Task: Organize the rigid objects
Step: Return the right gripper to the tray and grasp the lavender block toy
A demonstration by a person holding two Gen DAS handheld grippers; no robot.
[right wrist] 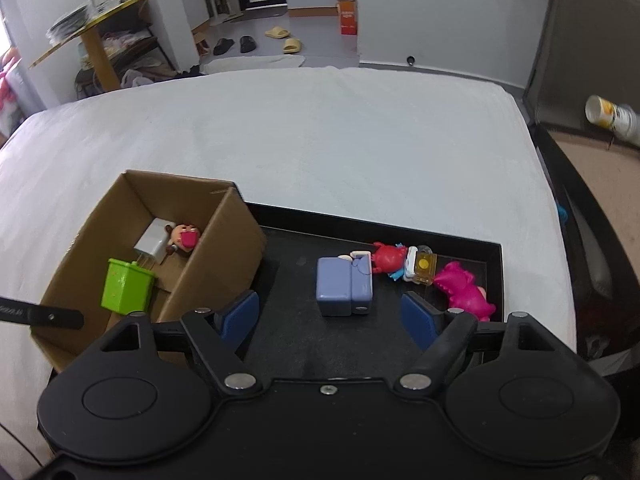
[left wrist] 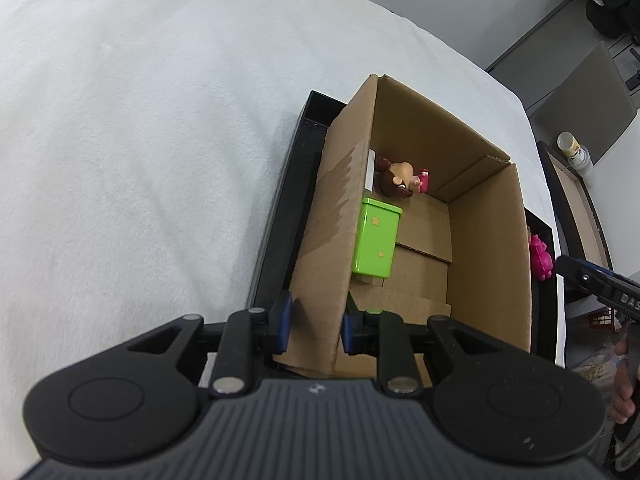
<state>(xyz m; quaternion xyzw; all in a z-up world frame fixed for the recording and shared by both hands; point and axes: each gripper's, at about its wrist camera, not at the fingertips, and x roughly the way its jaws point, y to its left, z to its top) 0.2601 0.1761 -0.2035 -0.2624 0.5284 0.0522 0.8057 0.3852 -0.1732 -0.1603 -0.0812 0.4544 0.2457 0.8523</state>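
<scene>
The blue-purple toy sofa (right wrist: 345, 286) stands on the black tray (right wrist: 494, 268), directly ahead of the right gripper (right wrist: 330, 322) and centred between its spread jaws, nothing yet between the pads. Its broad face looks toward the gripper, so it is narrow enough to fit the gap. The right hand is much the nearer. To the sofa's left, the left gripper (left wrist: 316, 326) pinches the near wall of the cardboard box (left wrist: 490, 248), which holds a green tin (left wrist: 376, 240) and a figurine (left wrist: 396, 180). The surface beneath is a white bed (right wrist: 360, 140).
</scene>
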